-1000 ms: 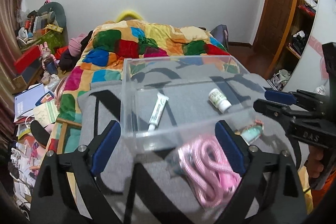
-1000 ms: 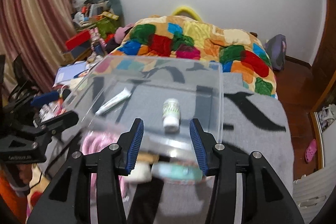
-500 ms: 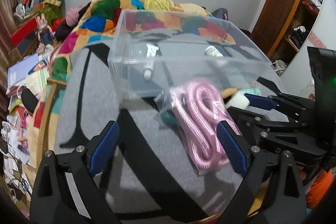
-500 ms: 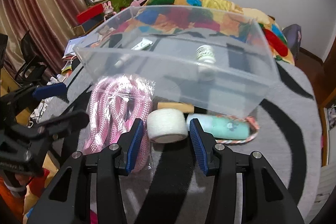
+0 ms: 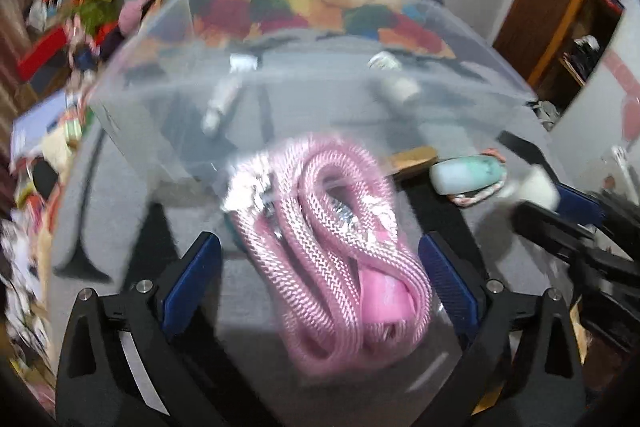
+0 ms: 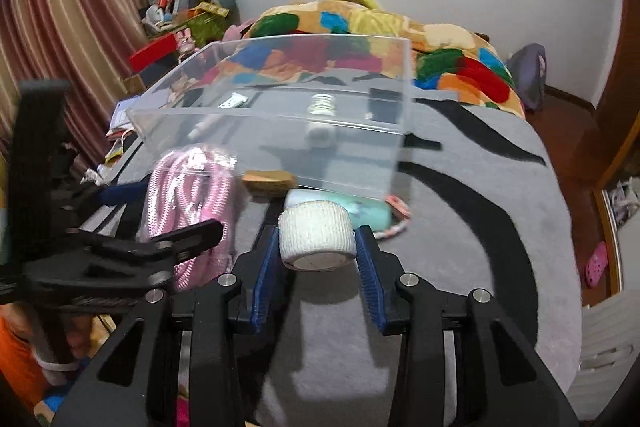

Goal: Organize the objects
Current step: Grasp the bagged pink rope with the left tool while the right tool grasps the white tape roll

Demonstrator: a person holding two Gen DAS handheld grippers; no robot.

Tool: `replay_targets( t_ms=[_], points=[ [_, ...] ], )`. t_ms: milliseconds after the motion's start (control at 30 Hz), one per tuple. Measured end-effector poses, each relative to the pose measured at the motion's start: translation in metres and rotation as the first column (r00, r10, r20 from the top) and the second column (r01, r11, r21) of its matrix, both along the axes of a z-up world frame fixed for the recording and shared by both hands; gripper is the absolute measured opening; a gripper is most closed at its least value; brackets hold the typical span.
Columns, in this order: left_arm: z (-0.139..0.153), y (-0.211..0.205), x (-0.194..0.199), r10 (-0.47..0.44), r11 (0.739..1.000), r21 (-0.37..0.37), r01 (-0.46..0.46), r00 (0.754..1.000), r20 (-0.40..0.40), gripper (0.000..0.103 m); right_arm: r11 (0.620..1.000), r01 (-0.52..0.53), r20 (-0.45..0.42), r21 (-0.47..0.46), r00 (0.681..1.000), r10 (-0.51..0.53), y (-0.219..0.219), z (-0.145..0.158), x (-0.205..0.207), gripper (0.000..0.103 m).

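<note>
Right gripper (image 6: 317, 254) clamped on white bandage roll (image 6: 317, 241); left gripper (image 5: 319, 275) spread wide.

The white bandage roll is gripped between the blue-padded fingers (image 6: 264, 279) of the right gripper, near the front edge of the grey black-striped surface (image 6: 472, 235). The pink braided rope in clear wrap (image 5: 328, 243) is seen lying between the parted fingers of the left gripper, ungripped. A clear plastic bin (image 6: 280, 131) is noted behind, holding a white tube (image 6: 208, 125) and a small white bottle (image 6: 322, 119); a mint-green oblong item (image 6: 368, 213) is seen at its front wall.
</note>
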State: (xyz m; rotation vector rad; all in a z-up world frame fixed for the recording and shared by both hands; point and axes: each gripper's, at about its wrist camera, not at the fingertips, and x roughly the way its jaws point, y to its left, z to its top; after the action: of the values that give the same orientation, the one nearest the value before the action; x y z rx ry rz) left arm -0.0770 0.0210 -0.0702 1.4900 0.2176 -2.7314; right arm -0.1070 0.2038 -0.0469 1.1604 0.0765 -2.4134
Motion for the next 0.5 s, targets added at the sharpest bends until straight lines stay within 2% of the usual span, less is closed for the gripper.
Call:
replay_targets(
  t_ms=[67, 133, 167, 233, 267, 333, 500],
  points=[
    [-0.002, 0.002, 0.005, 0.028, 0.999, -0.022, -0.029, 0.999, -0.044, 0.101, 1.000, 0.007, 0.000, -0.005, 1.000, -0.007, 0.004, 0.000, 0.001, 0.036],
    [-0.003, 0.006, 0.009, 0.018, 0.999, -0.034, -0.020, 0.998, -0.063, 0.095, 1.000, 0.005, 0.002, -0.009, 1.000, -0.005, 0.003, -0.001, 0.002, 0.036],
    [-0.002, 0.008, 0.012, 0.009, 1.000, -0.029, -0.011, 0.997, -0.071, 0.088, 1.000, 0.002, 0.005, -0.014, 1.000, -0.002, 0.002, -0.002, 0.002, 0.035],
    [0.001, 0.011, 0.016, -0.027, 0.999, -0.025, 0.025, 0.997, -0.078, 0.068, 1.000, -0.003, 0.008, -0.022, 1.000, 0.003, 0.002, -0.004, 0.004, 0.035],
    [0.002, 0.013, 0.018, -0.048, 0.999, -0.024, 0.046, 0.996, -0.076, 0.062, 1.000, -0.006, 0.008, -0.025, 1.000, 0.006, 0.001, -0.005, 0.004, 0.036],
    [0.003, 0.016, 0.023, -0.073, 0.997, -0.030, 0.071, 0.994, -0.076, 0.058, 0.999, -0.013, 0.008, -0.031, 1.000, 0.013, -0.001, -0.005, 0.006, 0.036],
    [0.012, 0.012, 0.036, -0.106, 0.994, 0.014, 0.108, 0.991, -0.084, 0.047, 0.999, -0.022, -0.006, -0.030, 1.000, 0.021, -0.004, -0.003, 0.010, 0.035]
  ],
)
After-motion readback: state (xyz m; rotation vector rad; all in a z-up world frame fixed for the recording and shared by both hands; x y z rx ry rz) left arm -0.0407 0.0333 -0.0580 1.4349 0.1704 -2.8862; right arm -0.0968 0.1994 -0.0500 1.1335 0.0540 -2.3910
